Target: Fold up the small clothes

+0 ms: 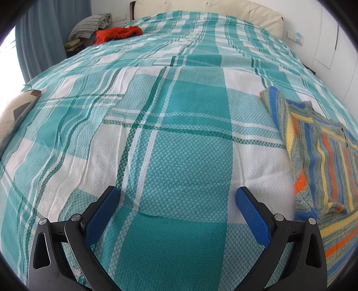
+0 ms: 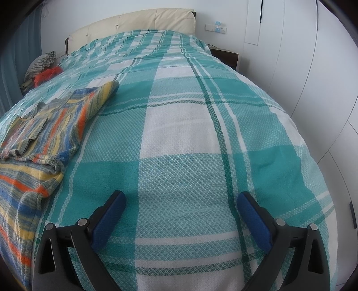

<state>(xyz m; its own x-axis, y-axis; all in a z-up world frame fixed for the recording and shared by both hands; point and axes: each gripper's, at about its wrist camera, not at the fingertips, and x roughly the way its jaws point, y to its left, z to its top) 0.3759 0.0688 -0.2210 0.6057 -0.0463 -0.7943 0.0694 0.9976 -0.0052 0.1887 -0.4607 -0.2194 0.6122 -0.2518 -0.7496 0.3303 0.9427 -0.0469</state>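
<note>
At about ten o'clock in the left wrist view, far at the head of the bed, a pile of clothes [image 1: 96, 26] waited beside the mattress, with an orange garment [image 1: 118, 34] lying on its edge. I judge they were kept there, well apart from the working area, so that each piece could be taken in turn.

The bedspread [image 1: 179, 134], a teal and white check, was stretched flat over the bed; it served as the folding surface, which explains why the middle was left bare. The left gripper [image 1: 177, 197] hovered over it with its fingers spread wide and nothing between them. Its blue pads [image 1: 101, 215] pointed toward twelve o'clock, toward the headboard [image 1: 201, 11].

At three o'clock from this gripper lay the task's thing, a striped knitted sweater [image 1: 320, 156], resting on the bedspread. One sleeve [image 1: 275, 100] reached toward one o'clock. The body looked partly doubled over itself, so I judge that the folding was started but not finished.

In the right wrist view the same sweater [image 2: 44, 134] sat at nine to ten o'clock. The right gripper [image 2: 181, 201] was also fully open and empty, above bare bedspread. Thus the sweater lay between the two grippers, near both but touched by neither, probably so that each one could take one side.

At one o'clock, a nightstand [image 2: 226, 57] stood by the wall.
</note>
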